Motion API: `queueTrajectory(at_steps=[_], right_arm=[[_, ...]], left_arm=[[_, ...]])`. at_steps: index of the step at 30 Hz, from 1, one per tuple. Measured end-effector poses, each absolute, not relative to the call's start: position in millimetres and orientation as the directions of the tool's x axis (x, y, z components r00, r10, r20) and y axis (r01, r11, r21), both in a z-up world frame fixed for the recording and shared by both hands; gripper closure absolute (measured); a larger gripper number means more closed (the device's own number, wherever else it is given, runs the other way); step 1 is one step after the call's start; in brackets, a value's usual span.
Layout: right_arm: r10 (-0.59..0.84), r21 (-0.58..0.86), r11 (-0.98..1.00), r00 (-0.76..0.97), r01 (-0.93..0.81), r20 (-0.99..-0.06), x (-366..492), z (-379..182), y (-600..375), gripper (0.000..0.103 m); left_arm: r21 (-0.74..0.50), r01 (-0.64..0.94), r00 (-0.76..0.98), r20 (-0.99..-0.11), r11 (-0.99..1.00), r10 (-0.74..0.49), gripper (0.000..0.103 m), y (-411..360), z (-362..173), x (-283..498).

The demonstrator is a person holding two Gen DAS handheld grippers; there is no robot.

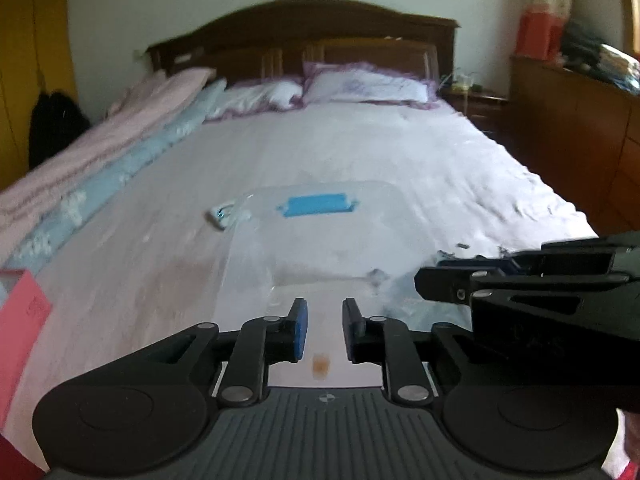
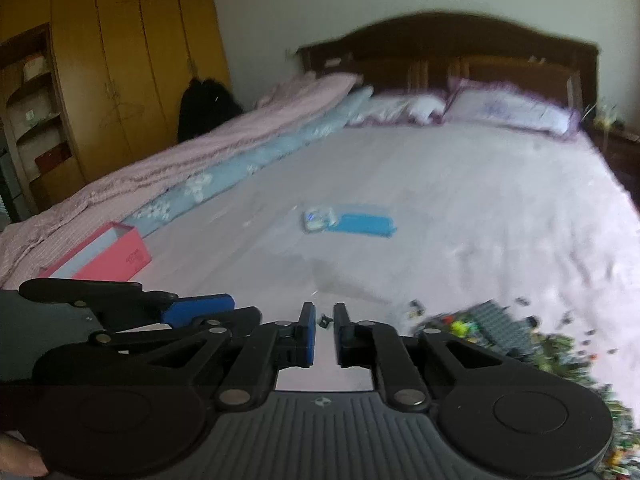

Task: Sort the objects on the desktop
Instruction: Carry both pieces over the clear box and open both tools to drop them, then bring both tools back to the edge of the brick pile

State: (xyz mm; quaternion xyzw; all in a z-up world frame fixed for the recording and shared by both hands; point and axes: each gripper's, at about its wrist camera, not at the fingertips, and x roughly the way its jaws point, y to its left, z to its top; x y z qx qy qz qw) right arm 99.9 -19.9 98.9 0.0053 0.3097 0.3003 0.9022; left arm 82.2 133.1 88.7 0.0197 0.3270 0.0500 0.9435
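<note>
A clear plastic box (image 1: 320, 240) with a blue latch (image 1: 318, 205) lies on the bed just ahead of my left gripper (image 1: 324, 328). That gripper is open by a narrow gap, its tips at the box's near edge, nothing visible between them. In the right wrist view only the blue latch (image 2: 360, 223) and a faint outline of the box show. My right gripper (image 2: 323, 334) is open by a slim gap, with nothing seen in it. A heap of small coloured bricks around a grey plate (image 2: 500, 330) lies to its right. A small white-blue item (image 2: 318, 219) rests beside the latch.
An open pink box (image 2: 100, 256) sits on the bed's left side, next to rolled pink and blue quilts (image 2: 200, 160). Pillows (image 1: 360, 86) and a dark headboard are at the far end. A wooden cabinet (image 1: 580, 128) stands to the right and a wardrobe (image 2: 132, 60) to the left.
</note>
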Motion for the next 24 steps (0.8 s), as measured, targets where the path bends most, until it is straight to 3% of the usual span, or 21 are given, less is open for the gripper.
queueTrajectory(at_steps=[2, 7, 10, 14, 18, 20, 24], right_arm=[[0.537, 0.198, 0.824, 0.619, -0.531, -0.573, 108.8, 96.2, -12.4, 0.086], [0.537, 0.222, 0.831, 0.635, -0.51, -0.556, 112.4, 95.6, -19.6, 0.08], [0.529, 0.234, 0.841, 0.651, -0.487, -0.544, 106.6, 96.6, -37.0, 0.079], [0.488, 0.231, 0.869, 0.686, -0.436, -0.539, 89.5, 90.1, -71.3, 0.079], [0.424, 0.2, 0.901, 0.693, -0.384, -0.583, 63.8, 65.1, -102.8, 0.079], [0.394, 0.186, 0.914, 0.679, -0.361, -0.62, 50.2, 45.8, -117.2, 0.079], [0.358, 0.199, 0.93, 0.634, -0.31, -0.685, 30.8, 6.9, -137.8, 0.078]], left_arm=[[0.055, -0.11, 0.774, -0.622, 0.992, 0.12, 0.063, 141.9, 87.9, 82.5], [0.037, -0.107, 0.786, -0.608, 0.994, 0.107, 0.051, 146.6, 88.9, 74.4], [0.027, -0.078, 0.797, -0.599, 0.997, 0.079, 0.049, 138.2, 89.4, 68.6], [-0.006, -0.017, 0.822, -0.569, 1.0, 0.011, 0.035, 117.3, 88.3, 43.8], [-0.016, 0.067, 0.809, -0.584, 0.998, -0.064, 0.031, 92.4, 74.9, 18.1], [-0.015, 0.115, 0.792, -0.602, 0.993, -0.101, 0.022, 79.9, 62.7, 6.0], [0.033, 0.178, 0.738, -0.666, 0.984, -0.111, 0.02, 55.3, 31.0, -8.5]])
